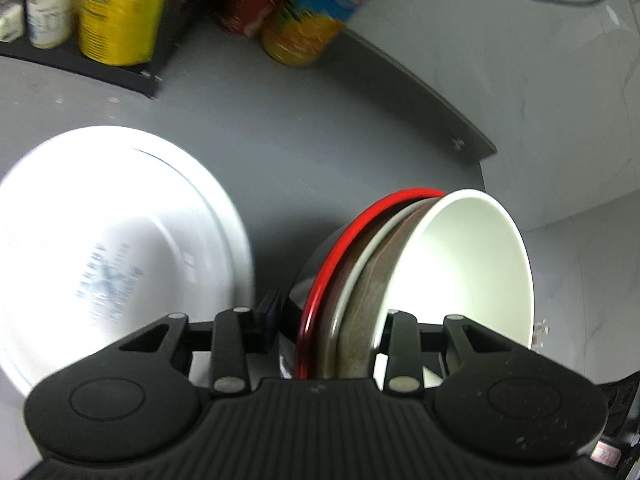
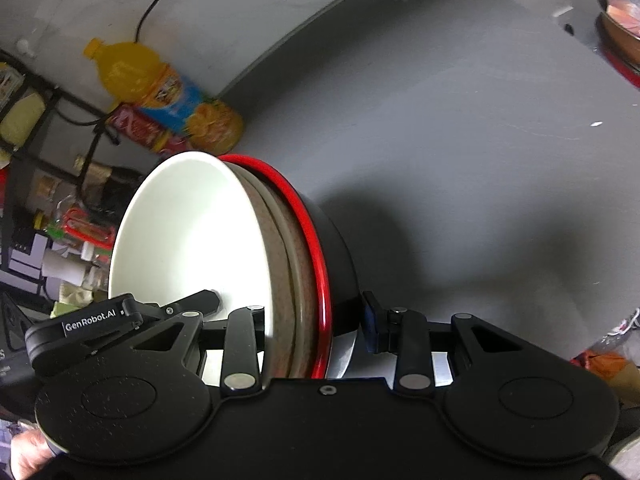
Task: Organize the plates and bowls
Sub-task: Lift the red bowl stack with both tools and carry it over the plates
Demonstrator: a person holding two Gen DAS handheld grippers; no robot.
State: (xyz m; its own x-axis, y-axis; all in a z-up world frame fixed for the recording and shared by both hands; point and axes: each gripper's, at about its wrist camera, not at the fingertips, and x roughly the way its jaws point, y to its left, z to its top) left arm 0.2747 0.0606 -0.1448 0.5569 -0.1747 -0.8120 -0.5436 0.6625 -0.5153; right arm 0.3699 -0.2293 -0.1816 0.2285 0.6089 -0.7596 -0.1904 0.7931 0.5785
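Note:
A nested stack of bowls is held tilted above the grey table (image 1: 320, 128): a white bowl (image 1: 460, 264) sits inside a brown bowl (image 1: 368, 308), which sits inside a black bowl with a red rim (image 1: 340, 248). My left gripper (image 1: 332, 320) is shut across the rims on one side of the stack. My right gripper (image 2: 316, 320) is shut across the rims of the white bowl (image 2: 192, 232) and the red-rimmed bowl (image 2: 308, 220) on the opposite side. The right wrist view also shows the left gripper's finger (image 2: 200, 300) inside the white bowl. A white plate (image 1: 112, 248) lies on the table to the left.
An orange juice bottle (image 2: 160, 88), a red can (image 2: 136, 128) and a black rack (image 1: 92, 68) with jars stand at the table's back by the wall. Another red-rimmed dish (image 2: 620, 40) sits at the far right. Clutter fills the shelves (image 2: 48, 240) on the left.

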